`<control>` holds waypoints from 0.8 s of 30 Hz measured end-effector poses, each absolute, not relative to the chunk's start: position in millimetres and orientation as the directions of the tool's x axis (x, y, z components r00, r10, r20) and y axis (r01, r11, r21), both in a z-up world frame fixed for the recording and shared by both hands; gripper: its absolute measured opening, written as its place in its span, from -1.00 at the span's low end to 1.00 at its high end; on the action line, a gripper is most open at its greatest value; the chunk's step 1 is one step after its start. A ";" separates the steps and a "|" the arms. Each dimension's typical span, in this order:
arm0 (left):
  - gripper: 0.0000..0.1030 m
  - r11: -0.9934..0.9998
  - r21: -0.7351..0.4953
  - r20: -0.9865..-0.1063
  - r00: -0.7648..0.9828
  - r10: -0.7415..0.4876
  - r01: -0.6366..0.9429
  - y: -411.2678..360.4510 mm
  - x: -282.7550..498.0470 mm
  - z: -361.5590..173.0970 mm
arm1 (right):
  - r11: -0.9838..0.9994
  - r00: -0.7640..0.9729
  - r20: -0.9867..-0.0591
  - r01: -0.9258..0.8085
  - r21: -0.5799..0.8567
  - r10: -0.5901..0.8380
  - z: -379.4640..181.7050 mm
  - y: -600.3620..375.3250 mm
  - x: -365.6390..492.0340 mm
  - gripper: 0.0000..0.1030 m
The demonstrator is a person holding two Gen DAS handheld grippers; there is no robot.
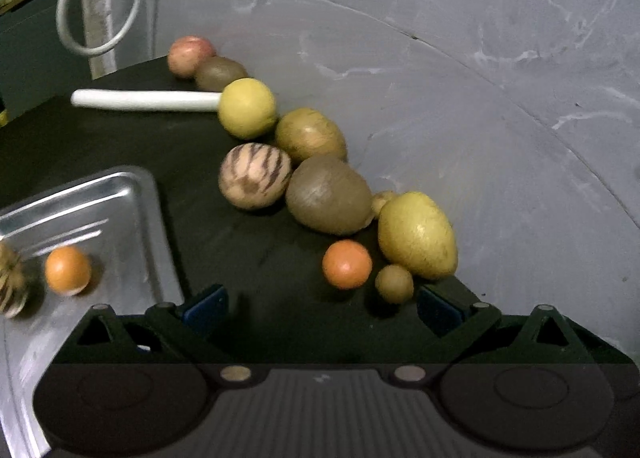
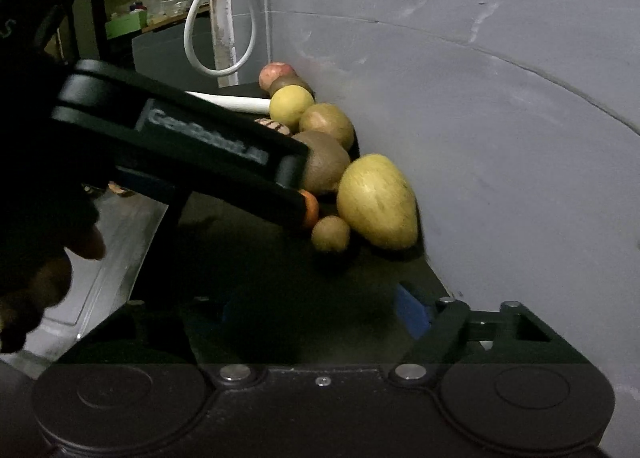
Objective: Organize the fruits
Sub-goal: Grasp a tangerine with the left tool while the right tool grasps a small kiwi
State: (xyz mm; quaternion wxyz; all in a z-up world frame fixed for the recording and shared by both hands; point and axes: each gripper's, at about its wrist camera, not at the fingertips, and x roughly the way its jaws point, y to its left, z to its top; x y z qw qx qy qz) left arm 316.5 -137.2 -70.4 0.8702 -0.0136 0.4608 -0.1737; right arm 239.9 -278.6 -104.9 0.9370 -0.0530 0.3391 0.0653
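A: Two fruits already sit in the shiny metal tray (image 1: pixel 120 194): a small orange ball (image 1: pixel 67 269) and a striped one at the frame edge. Everything else is lined up along the grey wall (image 1: pixel 480 98) on the black tabletop (image 1: pixel 120 138).

B: Jaw state?

A: Left gripper (image 1: pixel 322 308) has its jaws wide apart, nothing between them. Right gripper (image 2: pixel 320 308) looks spread and empty too, though its left finger is dark and hard to make out.

B: Likely target?

A: My guess is the small round orange fruit (image 1: pixel 347 264). It lies just ahead of the left jaws, slightly right of centre, and it's round, so no long axis to line up with. Left is nearer; in the right view the left tool body covers most of it.

B: Neighbours?

A: Small tan round fruit (image 1: pixel 394 283) just beside it on the right, near the right blue pad. Big yellow egg-shaped fruit (image 1: pixel 418 234) behind that, long axis slanting along the wall. Brown oval fruit (image 1: pixel 329 195) behind the orange. Tight on the right side; a closing finger could knock the tan one.

B: Other stuff?

A: Striped round fruit (image 1: pixel 255 175), white tube (image 1: pixel 146 99) lying flat farther back. Tray is to the left.
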 end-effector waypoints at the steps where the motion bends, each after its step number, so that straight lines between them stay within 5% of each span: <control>1: 0.94 0.937 -0.183 -0.795 0.516 -0.319 0.297 -138.9 318.9 -71.5 | 0.986 0.762 -0.641 -0.160 -0.055 0.088 -105.5 -277.9 243.7 0.42; 18: 0.18 0.919 -0.253 -0.803 0.464 -0.374 0.303 -140.3 349.0 -86.4 | 0.990 0.772 -0.632 -0.130 -0.046 0.071 -112.5 -273.7 285.2 -0.39; 24: -0.14 0.907 -0.285 -0.801 0.443 -0.403 0.310 -142.5 350.6 -89.1 | 0.992 0.774 -0.630 -0.121 -0.048 0.064 -114.2 -273.0 287.2 -0.46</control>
